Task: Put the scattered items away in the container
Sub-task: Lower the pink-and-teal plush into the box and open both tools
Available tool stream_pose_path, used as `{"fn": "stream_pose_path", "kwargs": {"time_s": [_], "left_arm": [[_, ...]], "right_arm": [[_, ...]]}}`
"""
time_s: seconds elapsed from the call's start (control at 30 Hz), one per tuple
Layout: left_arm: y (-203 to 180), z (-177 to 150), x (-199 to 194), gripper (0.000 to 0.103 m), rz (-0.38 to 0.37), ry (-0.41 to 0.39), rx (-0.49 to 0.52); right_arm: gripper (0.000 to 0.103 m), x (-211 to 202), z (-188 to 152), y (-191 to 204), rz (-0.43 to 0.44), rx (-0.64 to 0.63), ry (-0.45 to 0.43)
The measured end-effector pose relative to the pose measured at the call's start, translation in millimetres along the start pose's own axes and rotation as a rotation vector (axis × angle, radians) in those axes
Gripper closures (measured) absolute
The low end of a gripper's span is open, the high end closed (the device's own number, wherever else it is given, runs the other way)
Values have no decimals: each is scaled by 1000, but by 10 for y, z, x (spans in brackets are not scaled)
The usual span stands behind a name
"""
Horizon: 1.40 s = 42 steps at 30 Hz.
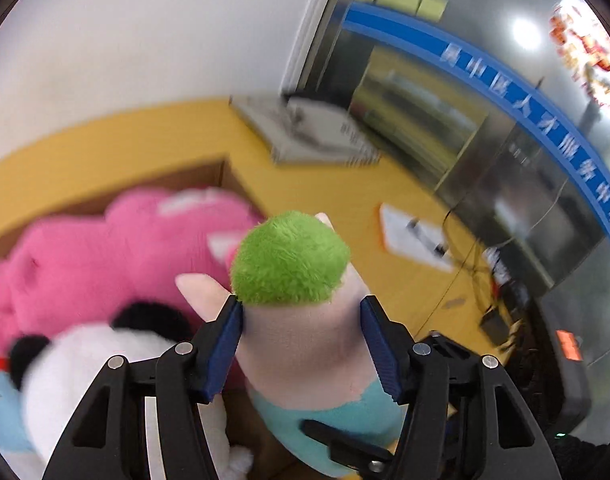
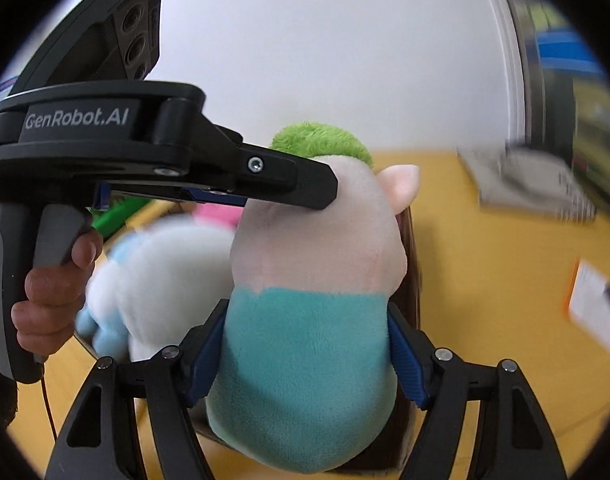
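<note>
While gripped by 2 grippers, left gripper [image 1: 301, 344] at head, right gripper [image 2: 305, 356] at belly, plush doll [image 2: 313, 264] hangs upright above box [image 1: 221, 170], nearer left.

your left gripper [image 1: 301, 344]: black linkage, blue ribbed pads, silver screws | white "GenRobot.AI" lettering, grey trigger | your hand [image 2: 51, 292]: bare skin | right gripper [image 2: 307, 354]: same black-and-blue build
</note>
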State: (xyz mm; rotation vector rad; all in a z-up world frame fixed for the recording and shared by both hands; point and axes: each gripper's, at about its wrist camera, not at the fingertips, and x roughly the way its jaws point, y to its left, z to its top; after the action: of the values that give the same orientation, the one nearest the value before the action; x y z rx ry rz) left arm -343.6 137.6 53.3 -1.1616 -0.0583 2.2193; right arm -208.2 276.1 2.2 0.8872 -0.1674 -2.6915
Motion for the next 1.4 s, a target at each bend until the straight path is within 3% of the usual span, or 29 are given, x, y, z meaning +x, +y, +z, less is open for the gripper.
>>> {"fn": "stream_pose_path", "kwargs": {"time_s": [0.1,0.2,0.3,0.4,0.57,0.73,0.87,0.97,1.03,1.4], "left_arm": [[85,-117,152,38,-54,15,-37],[-19,-137,230,37,-5,32,16],[-26,-141,287,33,16,50,12],[-55,-144,222,32,18,38,1],[-185,-245,-235,26,70,-34,28],[-81,-738,-1033,13,107,-133,22],[351,-1291,-1391,13,180,-118,-52],[731,-1576,-1351,16,196,-62,-156],[861,-1733,-1260,24,211,-14,-205],[613,-1899,-1400,22,214,-73,-205]], "right_arm": [[31,20,-140,-38,-13,16,41],[32,33,-162,-7,-53,-19,68],[32,100,-168,44,-98,-83,81],[28,95,-159,33,-99,-57,79],[22,-108,-116,207,-184,-63,93],[20,-489,-80,365,-198,-45,68],[20,-706,-87,512,-189,-20,54],[19,-889,-123,731,-193,-34,30],[19,-1015,-151,966,-195,-48,21],[19,-1514,-175,1410,-182,-95,-29]]}}
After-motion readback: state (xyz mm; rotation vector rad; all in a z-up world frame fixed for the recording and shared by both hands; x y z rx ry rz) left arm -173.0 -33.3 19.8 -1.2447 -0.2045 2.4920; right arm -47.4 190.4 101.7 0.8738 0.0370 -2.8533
